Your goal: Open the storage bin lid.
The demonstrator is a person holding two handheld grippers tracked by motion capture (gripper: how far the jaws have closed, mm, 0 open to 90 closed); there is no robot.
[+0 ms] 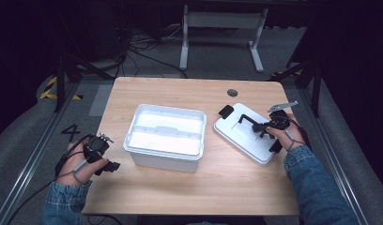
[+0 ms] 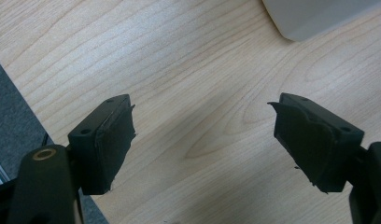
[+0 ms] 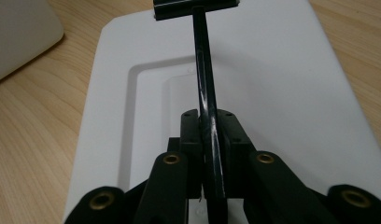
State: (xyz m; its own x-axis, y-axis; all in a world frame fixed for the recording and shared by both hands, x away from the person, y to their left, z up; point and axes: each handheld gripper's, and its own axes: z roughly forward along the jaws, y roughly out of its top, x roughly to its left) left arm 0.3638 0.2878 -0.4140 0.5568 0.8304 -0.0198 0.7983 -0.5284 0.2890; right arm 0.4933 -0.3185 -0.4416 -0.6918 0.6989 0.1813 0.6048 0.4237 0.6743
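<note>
Gripping the thin black handle (image 3: 205, 93) of the white lid (image 1: 246, 133), the right gripper (image 1: 267, 126) sits low over the lid near the table's right edge, its fingers (image 3: 191, 135) pinched tight on either side of the bar. In the right gripper view the handle runs straight up from between the fingers to a black bracket (image 3: 194, 8) at the lid's far end, and the lid's recessed centre panel lies beneath it. From the high view the lid rests on the light wooden table (image 1: 180, 187), angled, well to the right of the box with a strip of bare wood between them, and a black clip (image 1: 225, 111) shows at its far left corner. The right hand (image 1: 286, 136), in a denim sleeve (image 1: 316, 187), wraps the gripper's body.

Over on the other side, the left gripper (image 1: 111, 166) hovers just by the table's left edge, toward the near corner. Its fingers (image 2: 107, 140) are spread wide with nothing but wood grain between them. The left hand (image 1: 79, 168) holds it, cable trailing off the table's edge.

In the middle of the table stands the open white box (image 1: 165, 136), rectangular, with a divider (image 1: 167, 130) across its inside. A corner of it peeks into the top of the left gripper view, well apart from those open fingers.
</note>
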